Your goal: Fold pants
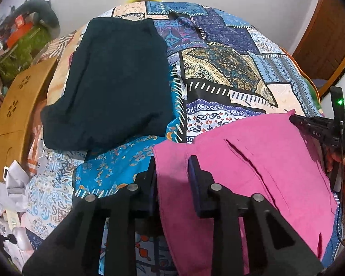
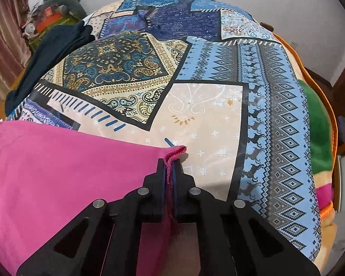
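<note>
Pink pants (image 1: 253, 168) lie spread on the patterned bedspread (image 1: 218, 73), near me. My left gripper (image 1: 172, 172) is open; its fingers straddle the left corner of the pink cloth, one below and one on top. My right gripper (image 2: 171, 168) is shut on the right corner hem of the pink pants (image 2: 57, 161), pinched between its pads. The right gripper also shows in the left wrist view (image 1: 310, 124) at the far right corner of the pants.
A folded dark navy garment (image 1: 112, 80) lies on the bed's far left, also in the right wrist view (image 2: 48, 53). A brown cardboard box (image 1: 16, 112) and clutter stand left of the bed. A green and orange blanket (image 2: 317, 133) lies at the right edge.
</note>
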`<state>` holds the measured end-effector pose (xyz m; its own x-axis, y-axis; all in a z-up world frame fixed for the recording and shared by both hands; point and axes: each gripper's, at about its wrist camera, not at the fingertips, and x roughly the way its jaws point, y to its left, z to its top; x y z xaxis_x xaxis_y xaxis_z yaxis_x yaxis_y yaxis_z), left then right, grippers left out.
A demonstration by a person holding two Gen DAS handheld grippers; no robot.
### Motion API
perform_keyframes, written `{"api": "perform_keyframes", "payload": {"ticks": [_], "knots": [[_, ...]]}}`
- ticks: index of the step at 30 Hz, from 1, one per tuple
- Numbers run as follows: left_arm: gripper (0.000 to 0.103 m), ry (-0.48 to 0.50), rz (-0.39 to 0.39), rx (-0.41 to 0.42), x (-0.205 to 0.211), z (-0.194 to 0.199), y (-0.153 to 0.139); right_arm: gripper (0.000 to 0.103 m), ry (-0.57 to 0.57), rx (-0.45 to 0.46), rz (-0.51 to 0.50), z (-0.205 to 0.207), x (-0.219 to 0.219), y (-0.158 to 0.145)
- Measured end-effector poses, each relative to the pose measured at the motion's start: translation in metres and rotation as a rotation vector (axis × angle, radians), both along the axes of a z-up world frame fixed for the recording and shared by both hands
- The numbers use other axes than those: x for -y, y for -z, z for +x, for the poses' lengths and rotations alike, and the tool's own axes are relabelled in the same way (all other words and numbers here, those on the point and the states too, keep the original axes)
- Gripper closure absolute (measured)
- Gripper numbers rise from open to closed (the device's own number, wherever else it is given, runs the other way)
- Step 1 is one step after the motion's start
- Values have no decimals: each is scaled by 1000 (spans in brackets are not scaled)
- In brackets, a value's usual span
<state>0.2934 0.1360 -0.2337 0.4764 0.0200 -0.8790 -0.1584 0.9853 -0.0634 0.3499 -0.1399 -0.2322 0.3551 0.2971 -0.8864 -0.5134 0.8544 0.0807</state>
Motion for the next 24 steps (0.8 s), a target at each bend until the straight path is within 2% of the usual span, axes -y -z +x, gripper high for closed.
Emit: {"api": "perform_keyframes", "payload": {"ticks": [4, 8, 11, 14, 15, 17, 19, 21, 23, 24], "knots": [[70, -3, 9, -5, -1, -3, -6, 100, 5, 7, -16, 2, -4, -3], [62, 14, 28, 14, 2, -10, -22, 86, 42, 52, -35, -4, -2, -23], [52, 22, 53, 53, 4, -14, -37, 72, 34, 110, 17, -18, -1, -52], [38, 43, 58, 85, 10, -16, -51, 64, -7, 135, 104, -35, -8, -80], [32, 50, 52, 93, 12, -16, -54, 60, -19, 134, 122, -38, -13, -85], [26, 67, 32, 108, 18, -15, -61, 59, -57, 125, 170, -46, -24, -95], [25, 84, 16, 107, 23, -14, -63, 57, -97, 106, 201, -54, -39, -100], [25, 110, -7, 92, 30, -10, -60, 47, -132, 71, 233, -59, -55, -100], [25, 131, -15, 71, 36, -7, -54, 41, -149, 34, 260, -64, -67, -97], [25, 144, -10, 55, 39, -5, -49, 41, -161, 13, 272, -66, -74, -93]]}}
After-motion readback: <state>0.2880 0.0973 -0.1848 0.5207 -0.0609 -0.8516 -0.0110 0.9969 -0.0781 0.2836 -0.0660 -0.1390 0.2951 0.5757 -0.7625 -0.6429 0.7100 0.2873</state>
